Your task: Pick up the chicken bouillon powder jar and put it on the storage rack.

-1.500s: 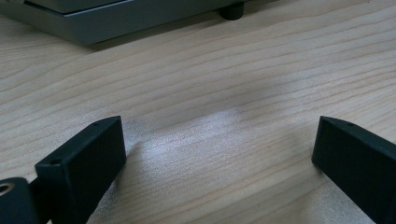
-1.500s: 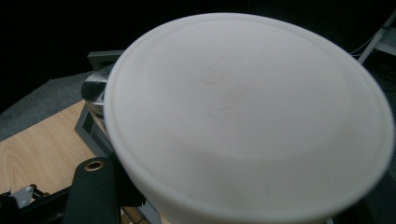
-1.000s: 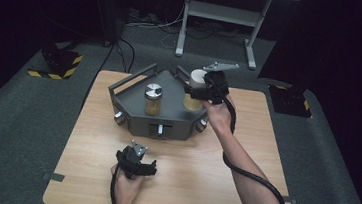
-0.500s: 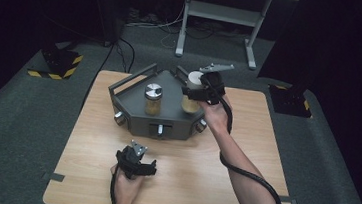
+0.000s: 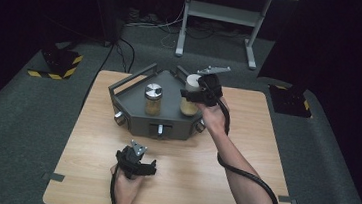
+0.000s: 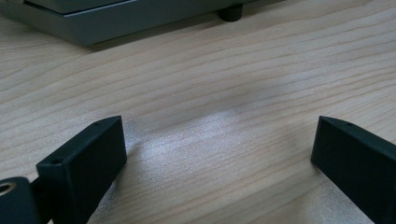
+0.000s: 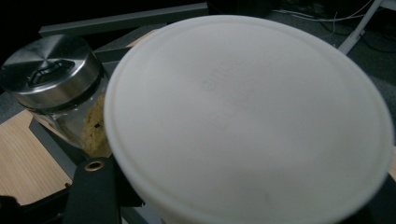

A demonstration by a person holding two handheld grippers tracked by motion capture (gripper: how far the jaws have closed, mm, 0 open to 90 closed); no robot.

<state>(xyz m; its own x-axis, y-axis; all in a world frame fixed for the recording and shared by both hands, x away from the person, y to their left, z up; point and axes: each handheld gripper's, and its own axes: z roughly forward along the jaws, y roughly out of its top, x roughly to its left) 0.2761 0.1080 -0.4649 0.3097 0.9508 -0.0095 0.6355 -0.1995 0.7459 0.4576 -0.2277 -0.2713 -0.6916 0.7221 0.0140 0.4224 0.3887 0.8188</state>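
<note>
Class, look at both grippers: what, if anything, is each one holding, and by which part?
The right gripper grips the white-lidded jar around its upper body, just under the lid. The left gripper is open over the table, holding nothing.

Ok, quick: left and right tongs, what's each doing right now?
Left tongs: open, empty, low over the table.
Right tongs: shut on the white-lidded jar.

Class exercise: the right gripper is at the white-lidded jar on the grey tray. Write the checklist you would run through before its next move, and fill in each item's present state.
1. Right gripper shut on the white-lidded jar: ok.
2. Depth of the jaws on the jar: cannot tell, the lid hides them.
3. Steel-lidded jar standing apart from it on the grey tray: ok.
4. Left gripper open, holding nothing, away from the tray on the table: ok.
5. Lid tight: cannot tell.
</note>
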